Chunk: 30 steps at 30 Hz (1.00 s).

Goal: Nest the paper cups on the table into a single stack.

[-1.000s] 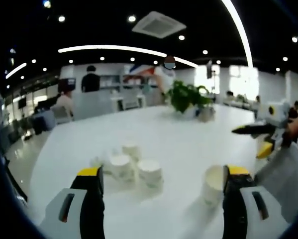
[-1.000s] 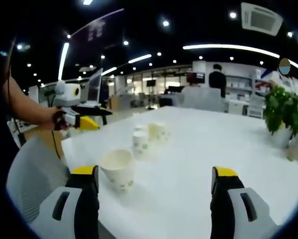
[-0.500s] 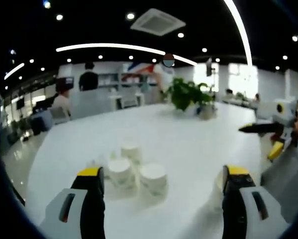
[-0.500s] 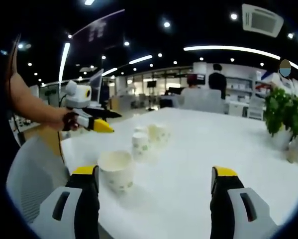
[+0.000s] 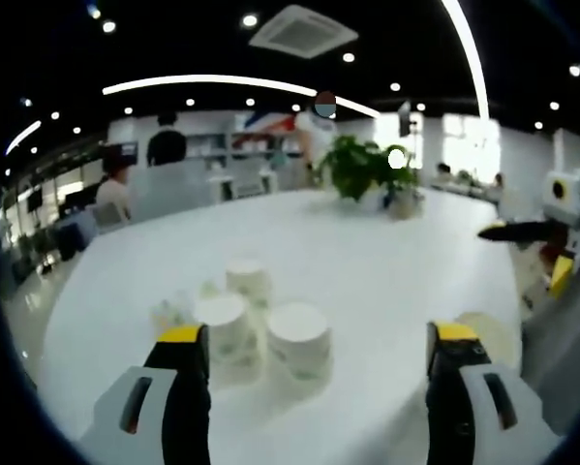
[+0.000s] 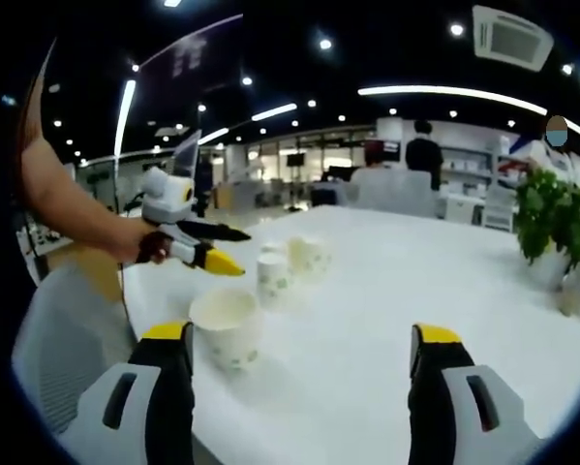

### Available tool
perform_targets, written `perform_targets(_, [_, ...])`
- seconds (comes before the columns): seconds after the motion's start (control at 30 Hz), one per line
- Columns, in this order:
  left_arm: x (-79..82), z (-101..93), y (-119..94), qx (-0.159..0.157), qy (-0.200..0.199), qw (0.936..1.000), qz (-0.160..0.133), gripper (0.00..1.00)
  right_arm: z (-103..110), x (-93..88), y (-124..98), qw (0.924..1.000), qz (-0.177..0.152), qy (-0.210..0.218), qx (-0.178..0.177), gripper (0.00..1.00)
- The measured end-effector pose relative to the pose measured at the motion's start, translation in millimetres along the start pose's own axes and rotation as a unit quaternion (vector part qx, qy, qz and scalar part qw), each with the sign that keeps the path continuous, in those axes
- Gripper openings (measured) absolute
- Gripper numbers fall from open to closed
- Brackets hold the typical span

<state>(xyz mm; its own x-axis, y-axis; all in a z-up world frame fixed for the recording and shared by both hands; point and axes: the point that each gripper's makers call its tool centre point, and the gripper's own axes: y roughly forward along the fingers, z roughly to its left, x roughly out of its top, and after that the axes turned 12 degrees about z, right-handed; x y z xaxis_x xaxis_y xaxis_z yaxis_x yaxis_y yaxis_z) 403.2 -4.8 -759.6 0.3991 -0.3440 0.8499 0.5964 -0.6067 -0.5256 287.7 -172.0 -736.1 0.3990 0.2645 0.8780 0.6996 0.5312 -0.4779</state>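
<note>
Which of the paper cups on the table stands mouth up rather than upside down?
The lone cup nearest the right gripper, just inside its left jaw: its open mouth faces up. The clustered cups ahead of the left gripper stand bottoms up.

Both tongs are held level with jaws spread wide and nothing between them. The left tongs (image 5: 314, 354) appear from the side in the right gripper view, gripped in the person's left hand (image 6: 152, 246) on a bare, outstretched forearm (image 6: 67, 199). The right tongs (image 6: 304, 349) point forward.
</note>
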Motion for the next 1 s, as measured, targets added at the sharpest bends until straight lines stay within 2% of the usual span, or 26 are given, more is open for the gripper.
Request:
perform_targets(0.37, [-3.2, 1.2, 18, -0.009, 0.008, 0.9999, 0.004, 0.8, -2, -0.5, -1, 1.0, 0.001, 0.001, -0.003, 0.9])
perform_targets(0.5, [-8.9, -0.3, 26, -0.016, 0.009, 0.9998, 0.012, 0.77, -2, -0.9, -1, 1.0, 0.003, 0.003, -0.003, 0.9])
perform_targets(0.63, [-12.7, 0.9, 32, -0.023, -0.008, 0.9996, 0.014, 0.72, -1, -2.0, 0, 1.0, 0.006, 0.001, -0.001, 0.89])
perform_targets(1.0, [-11.0, 0.2, 40, -0.031, -0.009, 0.9994, 0.012, 0.58, -1, -3.1, 0, 0.9999, 0.012, -0.002, 0.0, 0.89])
